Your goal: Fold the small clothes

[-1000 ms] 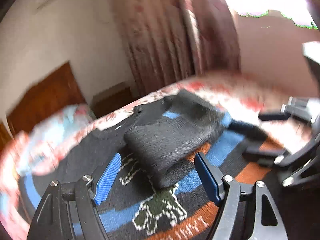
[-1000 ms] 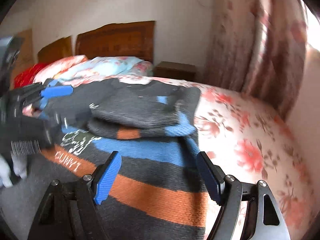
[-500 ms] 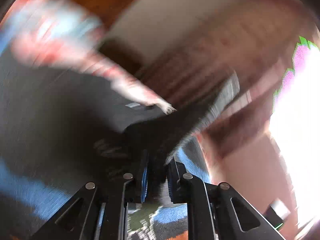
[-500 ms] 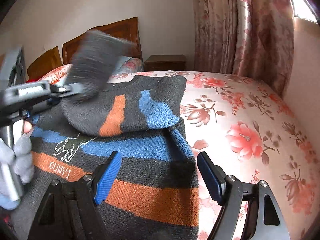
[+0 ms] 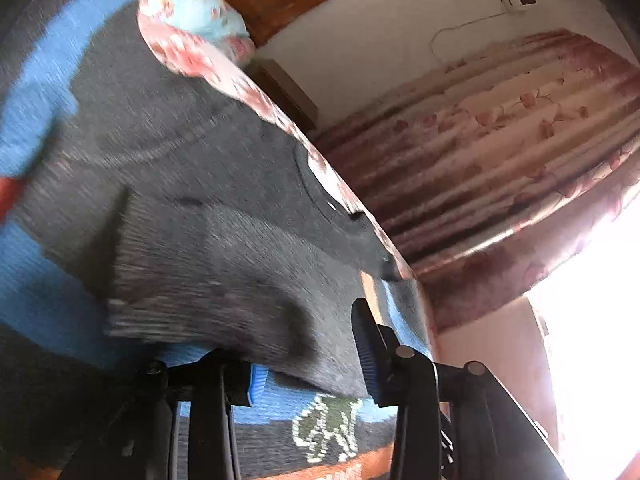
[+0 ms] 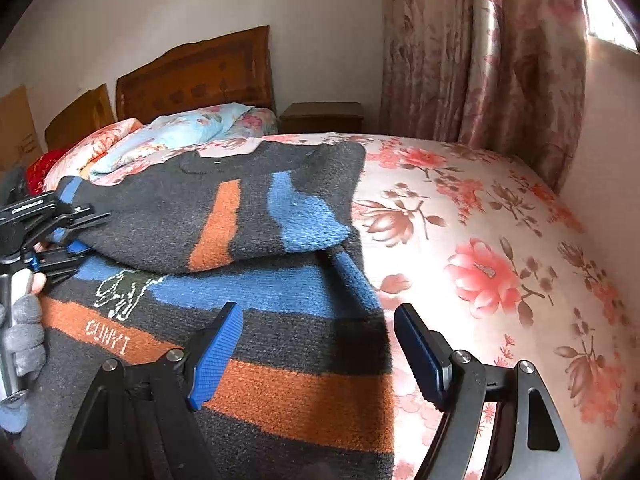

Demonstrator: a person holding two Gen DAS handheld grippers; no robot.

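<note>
On the floral bed (image 6: 500,240), left gripper (image 5: 310,354) jaws opening around the sweater (image 6: 240,280) sleeve (image 5: 224,280), laying it across; right gripper (image 6: 316,354) jaws apart, empty.

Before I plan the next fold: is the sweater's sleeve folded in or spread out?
Folded in. The striped sleeve lies across the sweater body on the bed, cuff at the left gripper.
</note>
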